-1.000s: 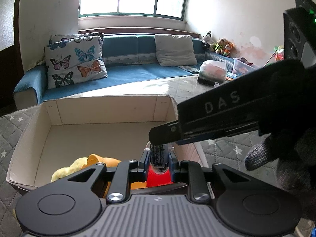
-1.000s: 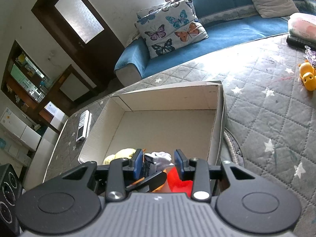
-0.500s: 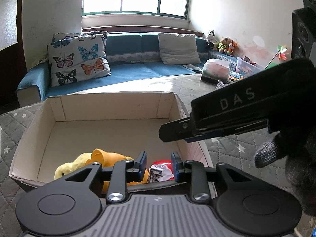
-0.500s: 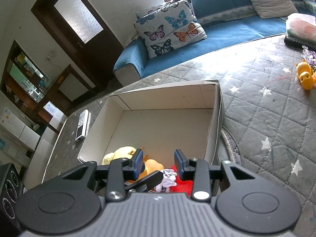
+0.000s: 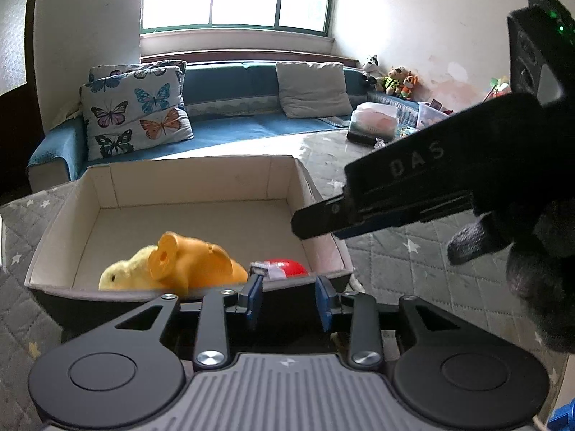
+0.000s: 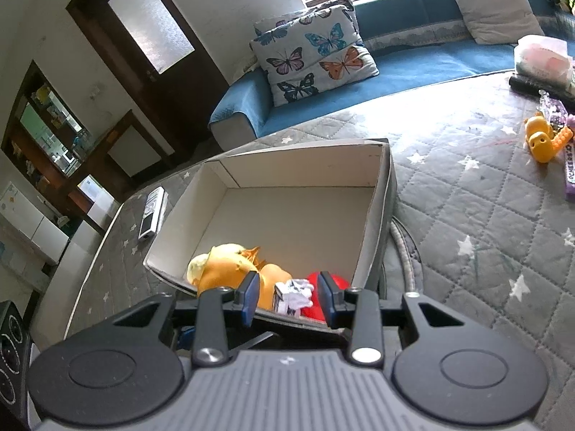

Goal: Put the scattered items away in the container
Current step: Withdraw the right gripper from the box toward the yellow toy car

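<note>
Grey quilted star-patterned mat (image 6: 467, 215) bearing open cardboard box (image 5: 187, 179), yellow plush (image 5: 118, 273) and red toy (image 5: 287, 267) already inside for tidying, orange duck (image 6: 539, 138) well apart; left hand-held gripper (image 5: 289, 303) opening, empty; right hand-held gripper (image 6: 289, 300) partly open, empty.

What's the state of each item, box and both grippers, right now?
cardboard box: open-topped, partly filled.
yellow plush: lying in box.
orange toy: in box, against the plush.
red item: in box, near corner.
left gripper: jaws opening, nothing between.
right gripper: open, empty.
orange duck: on mat, outside box.
remote: on mat, beside box.
</note>
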`<state>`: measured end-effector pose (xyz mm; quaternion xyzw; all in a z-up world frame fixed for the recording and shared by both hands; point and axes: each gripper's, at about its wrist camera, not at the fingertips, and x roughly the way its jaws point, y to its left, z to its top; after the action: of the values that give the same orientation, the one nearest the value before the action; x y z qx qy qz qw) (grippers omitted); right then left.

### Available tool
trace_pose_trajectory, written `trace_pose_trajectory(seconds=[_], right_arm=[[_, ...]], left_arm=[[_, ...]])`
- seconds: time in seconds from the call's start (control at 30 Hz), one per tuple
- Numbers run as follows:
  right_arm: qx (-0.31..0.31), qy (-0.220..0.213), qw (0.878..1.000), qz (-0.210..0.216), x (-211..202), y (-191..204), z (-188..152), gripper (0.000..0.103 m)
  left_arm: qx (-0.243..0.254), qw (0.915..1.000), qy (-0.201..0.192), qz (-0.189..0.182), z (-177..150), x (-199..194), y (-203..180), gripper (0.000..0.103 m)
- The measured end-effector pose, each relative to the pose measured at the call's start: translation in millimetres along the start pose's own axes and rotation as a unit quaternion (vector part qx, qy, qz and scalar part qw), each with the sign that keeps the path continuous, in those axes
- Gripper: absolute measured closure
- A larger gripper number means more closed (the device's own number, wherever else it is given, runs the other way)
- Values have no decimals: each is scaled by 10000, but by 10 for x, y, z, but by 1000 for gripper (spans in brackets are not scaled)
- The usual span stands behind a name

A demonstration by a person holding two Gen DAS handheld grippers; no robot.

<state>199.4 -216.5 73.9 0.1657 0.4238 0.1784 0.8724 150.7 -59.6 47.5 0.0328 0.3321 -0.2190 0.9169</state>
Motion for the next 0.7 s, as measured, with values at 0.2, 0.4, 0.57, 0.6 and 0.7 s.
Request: trace_pose_trajectory(seconds=[0.2, 0.4, 0.57, 0.6, 0.7], right_arm=[[-164, -102, 9998, -21, -140, 36, -148, 55], [-235, -142, 9996, -84, -228, 41, -293, 50], [-213, -167, 9995, -143, -286, 16, -397, 39], [-206, -171, 9995, -154, -294, 11, -414, 38], [-212, -174, 9994, -195, -317, 8, -458, 30]], left_arm=[[-47, 10000, 62, 11, -148, -89, -60, 68], [-54, 9999, 125, 17, -273, -162, -126, 68], [-75, 9999, 154, -9, -361, -193, -161, 68], [-84, 9998, 159, -17, -377, -199, -166, 68], [-103, 9998, 171, -7, -427, -225, -187, 68]])
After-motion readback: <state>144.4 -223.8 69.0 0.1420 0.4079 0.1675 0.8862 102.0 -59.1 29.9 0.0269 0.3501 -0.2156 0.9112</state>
